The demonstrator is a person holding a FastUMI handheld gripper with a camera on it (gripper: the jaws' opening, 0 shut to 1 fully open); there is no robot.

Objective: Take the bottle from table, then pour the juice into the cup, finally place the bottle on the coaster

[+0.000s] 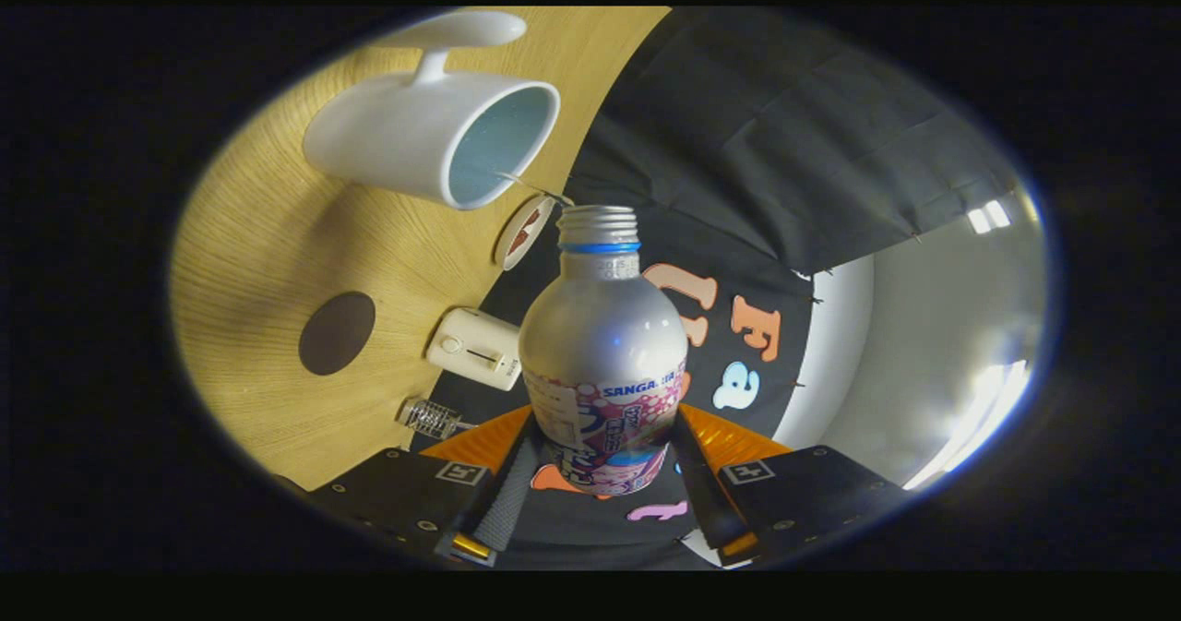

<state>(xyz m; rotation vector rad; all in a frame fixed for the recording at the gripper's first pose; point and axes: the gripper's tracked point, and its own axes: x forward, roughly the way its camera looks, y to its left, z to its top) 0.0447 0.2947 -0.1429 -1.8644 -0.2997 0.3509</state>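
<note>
My gripper (604, 459) is shut on a silver bottle (602, 344) with a pink-and-white label, both fingers pressing its lower body. The whole view is rolled, so the wooden table (268, 252) stands almost on edge beside the bottle. The bottle's open threaded mouth points toward the rim of a white mug (434, 137), whose pale blue inside faces me. A thin stream of liquid crosses from the bottle's mouth toward the mug's rim. A dark round coaster (337, 332) lies on the table, below the mug and left of the bottle.
A small round cap-like disc (523, 232) lies at the table's edge by the bottle's neck. A cream box-shaped device (475, 348) and a small ribbed glass item (432, 416) sit near the table's edge beside the fingers. The black cloth wall hangs beyond the table.
</note>
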